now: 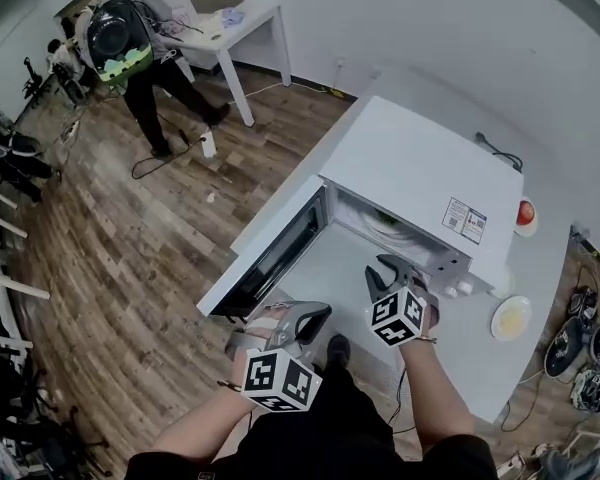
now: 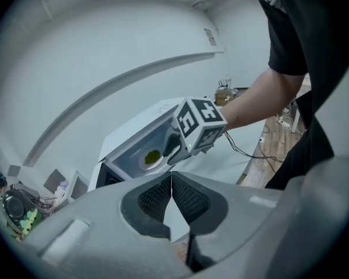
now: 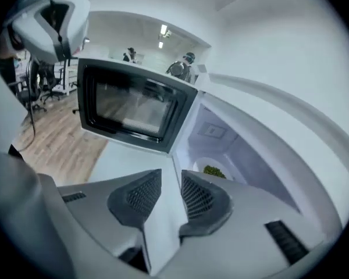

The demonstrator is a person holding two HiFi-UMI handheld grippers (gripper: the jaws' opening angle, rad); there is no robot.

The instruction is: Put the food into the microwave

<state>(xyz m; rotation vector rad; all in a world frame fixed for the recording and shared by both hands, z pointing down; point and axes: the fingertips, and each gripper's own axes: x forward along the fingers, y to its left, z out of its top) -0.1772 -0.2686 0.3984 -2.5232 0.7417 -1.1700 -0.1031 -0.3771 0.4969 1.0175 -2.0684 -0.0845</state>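
1. Inside the open white box-shaped microwave [image 1: 420, 168] sits a round white plate of green food [image 3: 214, 170]
2. The right gripper [image 3: 171, 176], facing the cavity, has its jaws apart and empty
3. The left gripper [image 2: 171, 178] has its jaws pressed together on nothing

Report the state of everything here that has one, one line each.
microwave: door swung open.
plate of green food: inside the cavity, free of both grippers.
left gripper: shut, nothing between its jaws.
right gripper: open, empty, facing the cavity.
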